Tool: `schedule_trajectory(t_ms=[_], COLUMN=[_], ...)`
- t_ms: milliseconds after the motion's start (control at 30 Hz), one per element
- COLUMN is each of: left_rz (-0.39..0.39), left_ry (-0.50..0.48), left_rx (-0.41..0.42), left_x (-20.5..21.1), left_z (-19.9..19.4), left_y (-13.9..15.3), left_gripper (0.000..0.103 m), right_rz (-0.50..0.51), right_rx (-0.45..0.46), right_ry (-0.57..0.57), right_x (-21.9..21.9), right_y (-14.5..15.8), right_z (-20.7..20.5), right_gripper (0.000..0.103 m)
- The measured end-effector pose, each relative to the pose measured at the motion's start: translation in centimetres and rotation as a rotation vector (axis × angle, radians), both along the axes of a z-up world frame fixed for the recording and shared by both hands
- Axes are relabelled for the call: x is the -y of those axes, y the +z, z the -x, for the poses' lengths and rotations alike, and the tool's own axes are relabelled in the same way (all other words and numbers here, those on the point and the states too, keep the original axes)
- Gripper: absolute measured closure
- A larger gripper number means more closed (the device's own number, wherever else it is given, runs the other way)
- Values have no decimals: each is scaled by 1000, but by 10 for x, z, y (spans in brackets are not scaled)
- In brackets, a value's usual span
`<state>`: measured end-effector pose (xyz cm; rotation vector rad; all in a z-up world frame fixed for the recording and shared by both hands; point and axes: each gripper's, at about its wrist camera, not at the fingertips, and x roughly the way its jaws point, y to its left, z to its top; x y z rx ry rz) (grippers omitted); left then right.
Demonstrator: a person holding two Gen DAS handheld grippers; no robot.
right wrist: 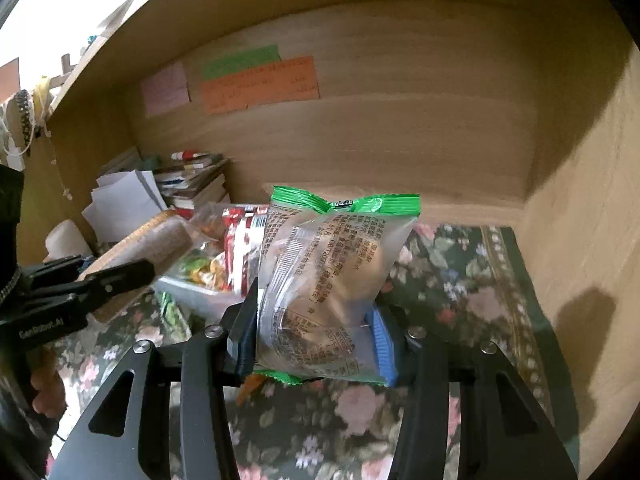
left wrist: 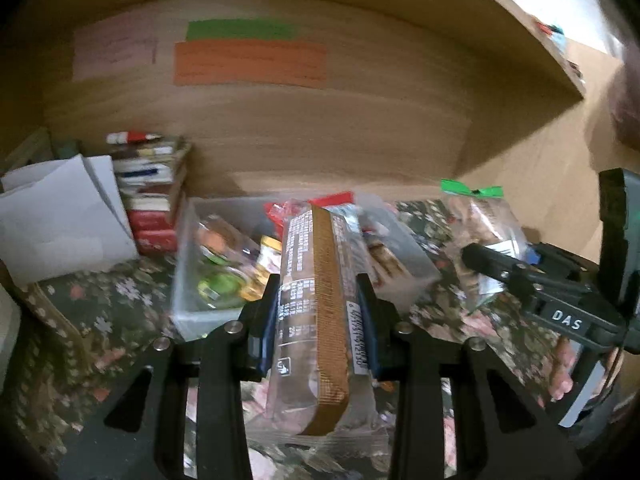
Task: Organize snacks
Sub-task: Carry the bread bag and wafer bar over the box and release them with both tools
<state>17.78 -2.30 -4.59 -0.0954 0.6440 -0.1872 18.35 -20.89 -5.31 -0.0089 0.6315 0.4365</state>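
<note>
Currently both grippers are loaded, which places the task in the transfer step: each snack is lifted and awaits placement.

Left gripper: pinching a brown-seamed clear packet edge-on between its blue pads. The packet is held above the near edge of the clear plastic bin, which sits on the floral cloth near the back panel of the wooden shelf.

Right gripper: pinching a green-trimmed clear bag, upright, its crimped top edge uppermost. The bag is carried off the cloth, to the right of the bin.

Next move, as judged: lower each snack into the bin or onto bare cloth, one gripper at a time, since the two tools stand close together. Soft wrappers may deform, so release only once the packet is supported.

View differences:
- Left wrist view shows the bin's left wall and near wall, and a white folded paper at the left edge.
- Right wrist view shows the bare right portion of the cloth up to the shelf's right wall, and the bag's printed face.
- The stacked books at the back left appear in both.
</note>
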Motion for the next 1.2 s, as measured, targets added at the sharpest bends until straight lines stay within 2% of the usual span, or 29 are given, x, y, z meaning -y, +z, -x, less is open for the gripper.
schedule_trajectory(t_ms=[267,567,733,967,1000,1100,1200], left_rz=[-1,8,2,-20,-25,-44,-46], left_ry=[66,78,63,50,56,62,61], left_rx=[-13,-50,-69,-75,-64,-28,-6], left_x=[-24,-32,-29,-23,-23,-23,-24], left_z=[-38,-76,-92,-99,-98,-94,-86], left_y=[-2,-16,-25,-33,-31,-23,-14], left_gripper=[68,68,68,67,67,66,59], right_rz=[49,122,147,171,172,172,167], right_rx=[-15,-98,-134,-126,-125,-119,-98], right_ry=[13,5,15,17,17,13,11], right_x=[-17,-31,-37,-40,-40,-40,-39], right_y=[-1,-28,-38,-38,-37,-34,-27], right_z=[-38,-86,-100,-105,-104,-102,-96], right_gripper=[59,59,59,57,56,44,39])
